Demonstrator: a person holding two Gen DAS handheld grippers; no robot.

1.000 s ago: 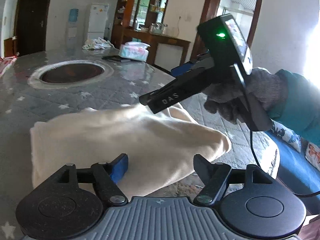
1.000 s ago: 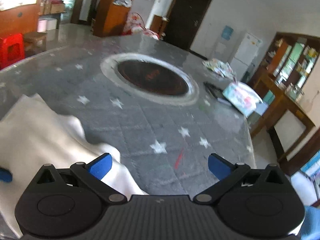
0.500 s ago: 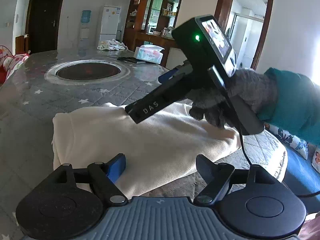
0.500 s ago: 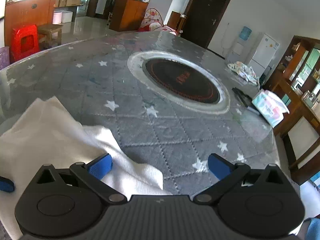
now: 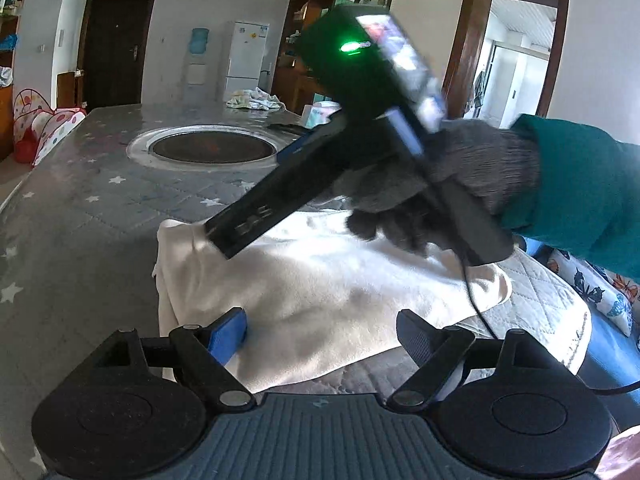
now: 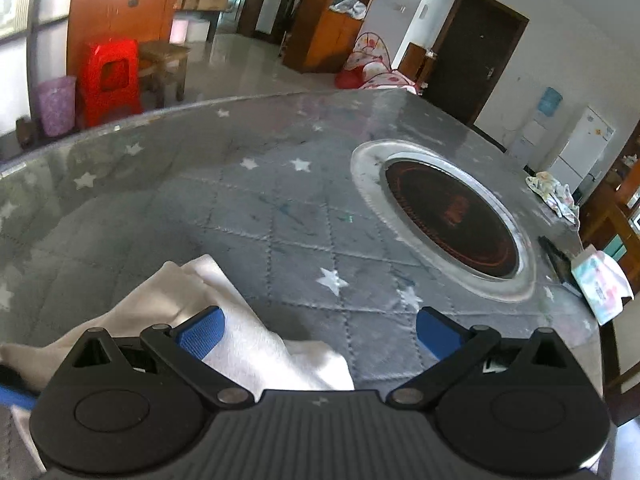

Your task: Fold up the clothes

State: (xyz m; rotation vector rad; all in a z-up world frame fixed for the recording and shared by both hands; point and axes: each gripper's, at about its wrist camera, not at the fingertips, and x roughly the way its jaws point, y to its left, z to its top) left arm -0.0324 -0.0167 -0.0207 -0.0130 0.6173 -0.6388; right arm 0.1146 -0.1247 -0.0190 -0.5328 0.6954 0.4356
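Note:
A cream garment (image 5: 320, 280) lies folded on the grey star-patterned table (image 5: 100, 208). My left gripper (image 5: 322, 334) hovers at its near edge. Its jaws are opening, with the fabric lying below and between them and the pads not pressing on it. A gloved hand (image 5: 460, 184) holds my right gripper (image 5: 224, 236) low over the garment's far left corner. In the right wrist view that gripper (image 6: 318, 330) stands open. Its left pad (image 6: 200, 332) is over the garment's folded corner (image 6: 224, 300), and its right pad is over bare table.
A round recessed burner (image 6: 452, 216) sits in the table's middle. Beyond it are a tissue pack (image 6: 600, 284), a dark flat object (image 6: 556, 260) and a crumpled cloth (image 5: 256, 100). A blue sofa (image 5: 608, 328) lies right of the table edge. A red stool (image 6: 112, 76) stands on the floor.
The right gripper has swept left across the garment to its far left corner and tilted lower. The left gripper's jaws stand slightly wider over the near edge.

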